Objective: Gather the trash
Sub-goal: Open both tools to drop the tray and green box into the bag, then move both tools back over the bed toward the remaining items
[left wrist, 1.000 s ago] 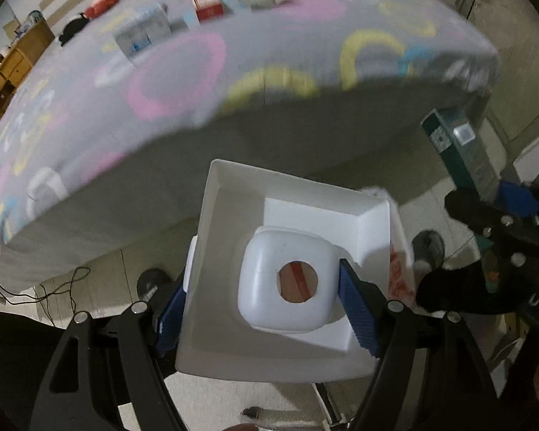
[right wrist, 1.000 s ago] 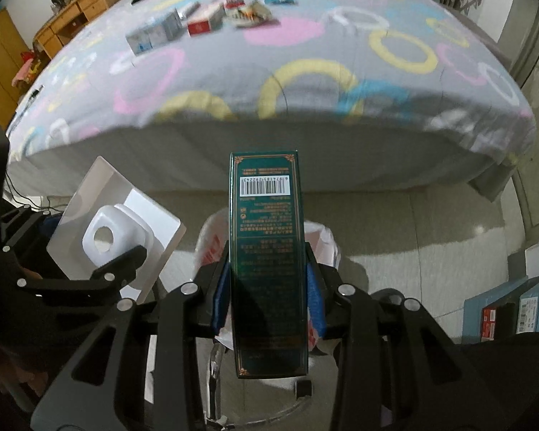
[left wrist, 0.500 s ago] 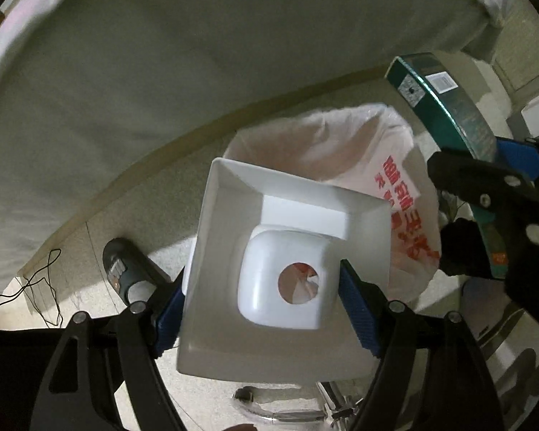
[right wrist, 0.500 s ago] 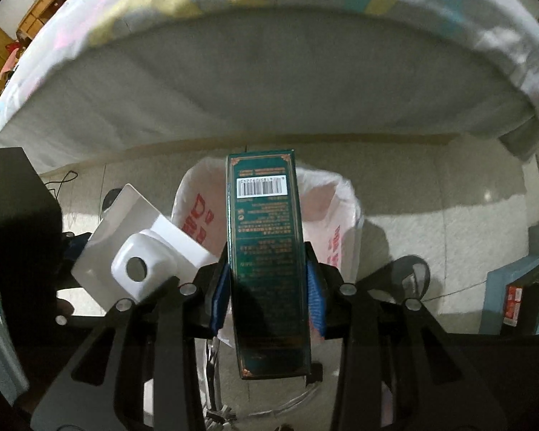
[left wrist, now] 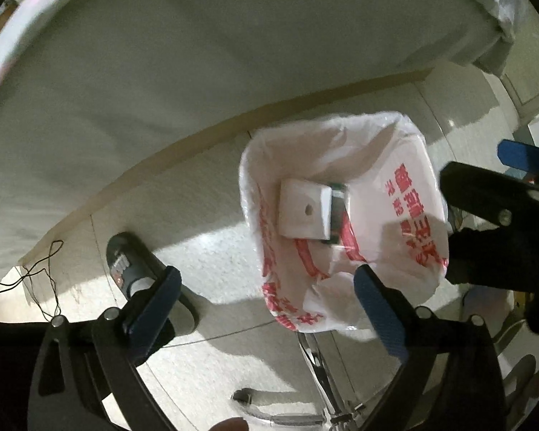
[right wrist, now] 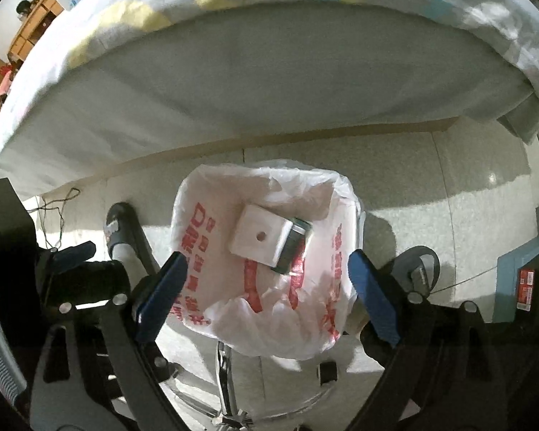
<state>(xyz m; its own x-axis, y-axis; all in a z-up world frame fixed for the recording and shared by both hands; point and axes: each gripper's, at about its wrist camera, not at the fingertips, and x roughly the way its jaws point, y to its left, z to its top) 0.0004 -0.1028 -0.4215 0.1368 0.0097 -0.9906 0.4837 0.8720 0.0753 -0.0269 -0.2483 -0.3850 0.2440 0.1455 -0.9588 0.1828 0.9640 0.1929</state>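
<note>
Left wrist view looks straight down onto a white plastic bag with red lettering, which lines a bin standing on the pale tiled floor just beside the foot of a bed with a grey sheet hanging down its side. Inside the bag lies a white square plastic container with a small round hole in its upturned face, and touching its right edge is a dark green cardboard box, mostly hidden by the container. The left gripper hangs above the near rim of the bag with its blue-padded jaws opening wide; nothing is between them, only the bag below. To the left of the bag a foot in a dark slipper rests on the floor, and a thin black cable trails further left, near the bed's edge.

From the right wrist view, the same bag sits in the middle, with the white container and the green box side by side in it, touching. The right gripper is above the bag, its jaws also opening and empty. The slippered foot stands left of the bag. Right of the bag, a second slipper shows, and further right a stack of teal boxes.
</note>
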